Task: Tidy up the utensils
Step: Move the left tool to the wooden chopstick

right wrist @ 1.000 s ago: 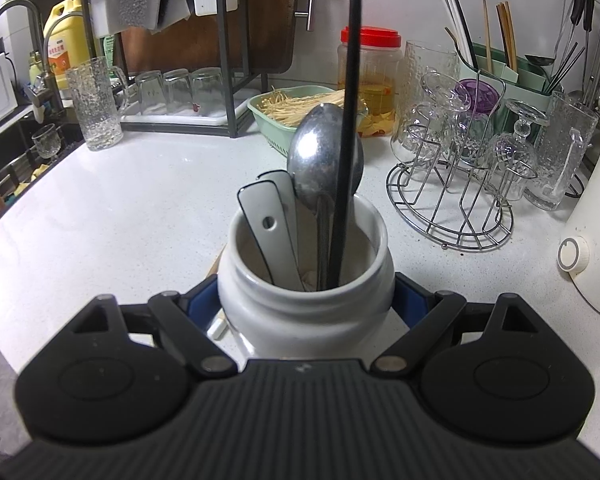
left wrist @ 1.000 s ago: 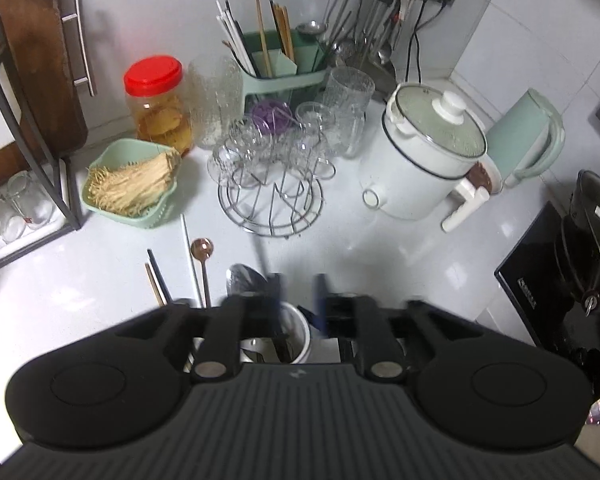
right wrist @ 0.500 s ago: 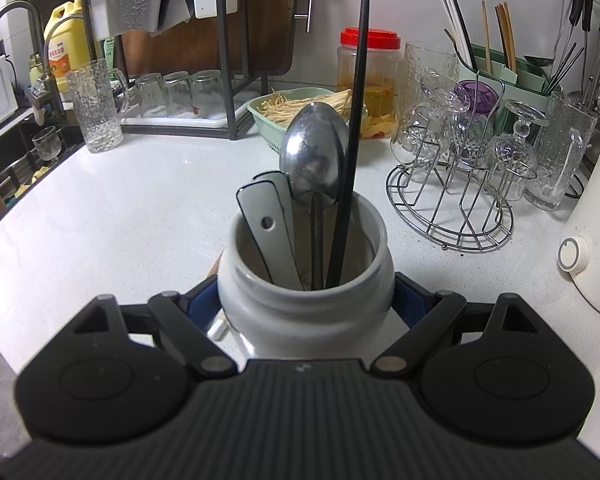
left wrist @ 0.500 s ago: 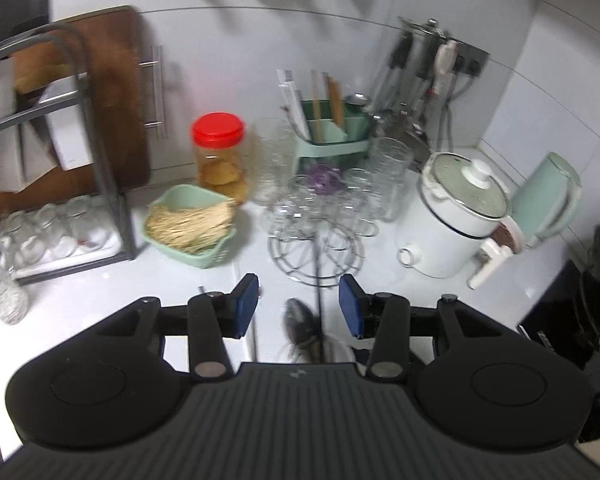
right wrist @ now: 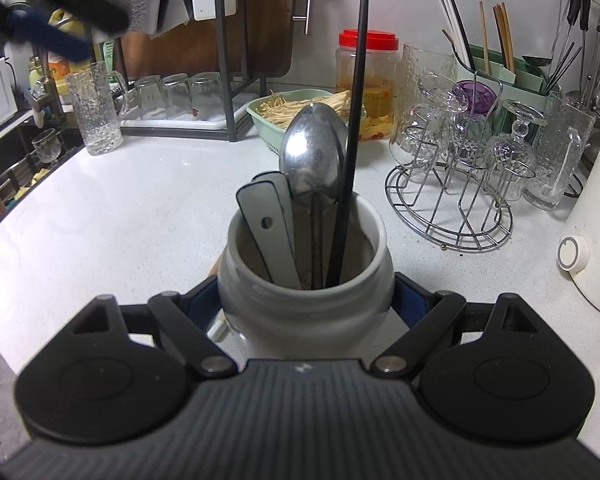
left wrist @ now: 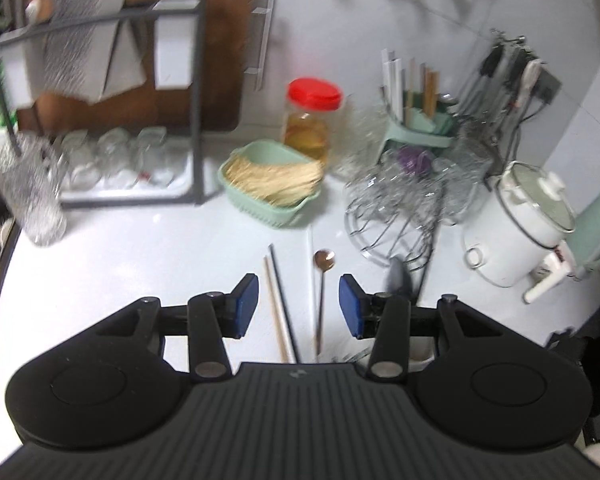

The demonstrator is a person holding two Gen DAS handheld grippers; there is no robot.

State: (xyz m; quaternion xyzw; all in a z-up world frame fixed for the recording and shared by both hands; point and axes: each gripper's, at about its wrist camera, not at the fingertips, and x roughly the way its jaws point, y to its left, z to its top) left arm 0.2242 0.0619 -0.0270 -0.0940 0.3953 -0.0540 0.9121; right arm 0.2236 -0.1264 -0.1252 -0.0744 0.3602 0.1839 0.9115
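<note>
No readable writing shows on the white jar point(right wrist: 306, 304).

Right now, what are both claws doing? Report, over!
Right claw clamped on the white utensil jar. Left claw open, empty, above the chopsticks and copper spoon on the counter. Nothing in the way.

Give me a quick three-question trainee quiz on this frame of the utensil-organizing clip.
1. What does the right gripper hold?
2. True or false: the black chopstick in the white jar stands taller than the steel spoon.
3. What lies on the counter between the left gripper's fingers: (a) a fork, (b) loose chopsticks and a copper spoon, (c) nothing?

Key: 1. The white jar. 2. True. 3. b.
</note>
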